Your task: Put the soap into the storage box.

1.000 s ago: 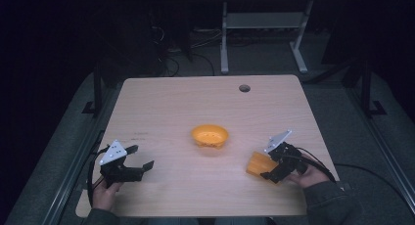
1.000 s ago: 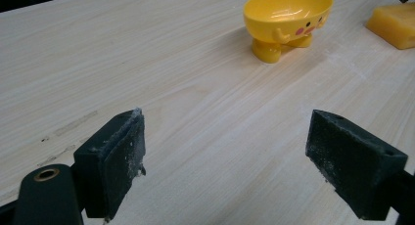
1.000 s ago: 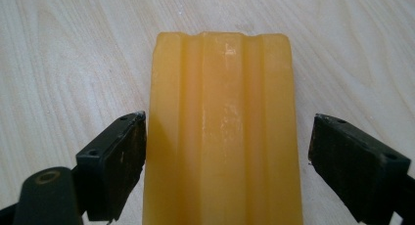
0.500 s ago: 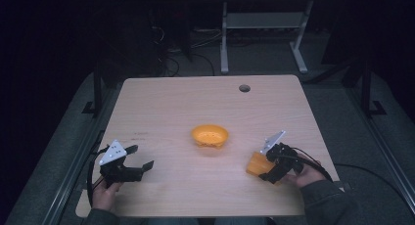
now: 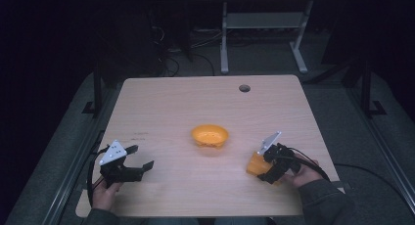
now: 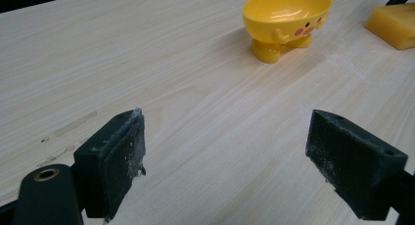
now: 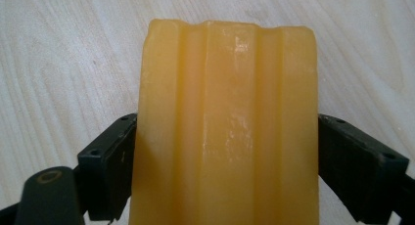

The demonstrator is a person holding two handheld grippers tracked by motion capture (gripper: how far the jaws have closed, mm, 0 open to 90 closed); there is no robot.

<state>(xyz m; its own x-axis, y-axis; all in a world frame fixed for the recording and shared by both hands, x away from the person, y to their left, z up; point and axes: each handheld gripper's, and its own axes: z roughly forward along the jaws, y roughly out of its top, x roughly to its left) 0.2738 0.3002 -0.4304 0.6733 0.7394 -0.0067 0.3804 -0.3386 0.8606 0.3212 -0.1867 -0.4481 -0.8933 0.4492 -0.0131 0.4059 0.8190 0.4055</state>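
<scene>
A yellow-orange ridged block (image 7: 225, 88) lies on the wooden table (image 5: 186, 102) at the front right, and its corner shows far off in the left gripper view (image 6: 394, 24). My right gripper (image 7: 225, 161) has a jaw pressed against each long side of the block (image 5: 254, 162); in the high view this gripper (image 5: 263, 170) sits just right of it. A small yellow bowl with a face and feet (image 5: 209, 135) stands upright at the table's middle (image 6: 286, 14). My left gripper (image 5: 142, 156) rests open at the front left, with only bare wood between its jaws (image 6: 225, 161).
A round cable hole (image 5: 244, 88) sits near the table's far edge. Behind the table stands a white metal frame (image 5: 259, 34) on a dark floor. Wide bare wood lies between the bowl and the left gripper.
My right gripper has slid a little left and toward the person, coming closer over the block. The left gripper and the bowl have stayed put.
</scene>
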